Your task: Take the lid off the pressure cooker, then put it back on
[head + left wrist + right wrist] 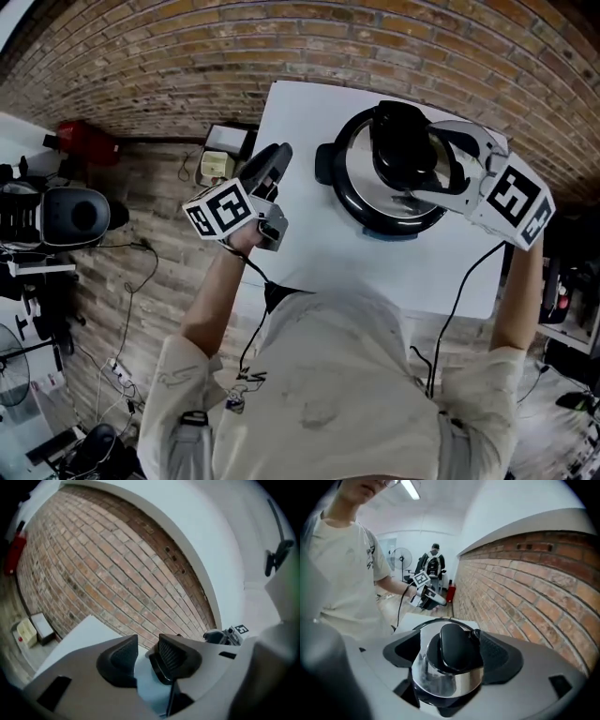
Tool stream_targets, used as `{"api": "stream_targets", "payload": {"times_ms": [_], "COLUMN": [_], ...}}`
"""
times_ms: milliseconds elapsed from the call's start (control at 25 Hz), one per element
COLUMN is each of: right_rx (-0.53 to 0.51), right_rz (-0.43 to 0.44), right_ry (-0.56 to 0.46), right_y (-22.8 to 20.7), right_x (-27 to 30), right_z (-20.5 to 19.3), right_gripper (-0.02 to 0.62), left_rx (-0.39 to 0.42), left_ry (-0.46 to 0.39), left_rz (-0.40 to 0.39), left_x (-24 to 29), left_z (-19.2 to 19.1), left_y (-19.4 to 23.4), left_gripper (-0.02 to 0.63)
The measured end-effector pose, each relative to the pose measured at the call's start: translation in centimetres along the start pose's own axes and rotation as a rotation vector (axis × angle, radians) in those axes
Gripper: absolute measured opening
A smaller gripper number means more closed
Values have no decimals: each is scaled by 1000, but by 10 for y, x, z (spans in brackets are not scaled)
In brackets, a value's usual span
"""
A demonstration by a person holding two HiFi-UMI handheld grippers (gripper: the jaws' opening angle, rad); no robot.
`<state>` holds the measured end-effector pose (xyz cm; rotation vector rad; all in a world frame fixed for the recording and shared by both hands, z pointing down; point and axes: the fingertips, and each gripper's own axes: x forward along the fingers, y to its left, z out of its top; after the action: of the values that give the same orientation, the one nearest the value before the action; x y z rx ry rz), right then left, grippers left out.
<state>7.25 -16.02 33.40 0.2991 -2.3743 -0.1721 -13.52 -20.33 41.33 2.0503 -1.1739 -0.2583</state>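
The pressure cooker [389, 208] stands on the white worktop [309, 253] toward its 1 o'clock corner, close to the far edge, with the brick wall [187, 56] beyond at 12 o'clock. Its steel lid [359, 167] is seated on the pot, the black handle [403, 141] on top. The right gripper [427, 161] comes in from 3 o'clock and hangs over the lid. In the right gripper view its fingers [401, 651] stand wide apart on either side of the handle [454, 651]: the left pad is clear of it and the right pad is just beside it, so nothing is clamped. The left gripper [277, 157] hangs at the cooker's 9 o'clock, well apart from it, over the worktop's left edge. In the left gripper view its fingers [171, 656] are parted by a narrow gap with nothing between them. From 6 to 8 o'clock of the cooker the worktop lies bare down to the near edge. A black cable [461, 281] from the right gripper crosses that edge at about 5 o'clock. Past the left edge, on the wooden floor [150, 272], lie a small box [216, 164] and loose wires.
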Motion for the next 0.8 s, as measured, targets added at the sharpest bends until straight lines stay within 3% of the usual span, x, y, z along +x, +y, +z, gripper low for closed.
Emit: {"api": "stream_targets", "payload": {"times_ms": [160,320,520,640,800], "right_rx": [143,280,432,477,560], "right_rz": [-189,-423,-711,-792,-903], "right_ry": [-219,-372,-487,-506,-547], "right_y": [-10,-13,-9,3,14], "right_x": [-38,-76,-106,-104,-98], "right_z": [-4,-24,-53,-65,-84], "right_gripper": [408,407,407,407,407], "left_rx": [210,418,671,788,860], "left_ry": [-85,-161,-266,-307,-324], "left_rz": [82,152,232,254,270], "left_x": [-18,-33,-47,-51,-52], "left_z": [17,26,34,33,24], "left_y": [-9,-22,-41,-53,-58], "left_gripper": [153,152,152,152,152]}}
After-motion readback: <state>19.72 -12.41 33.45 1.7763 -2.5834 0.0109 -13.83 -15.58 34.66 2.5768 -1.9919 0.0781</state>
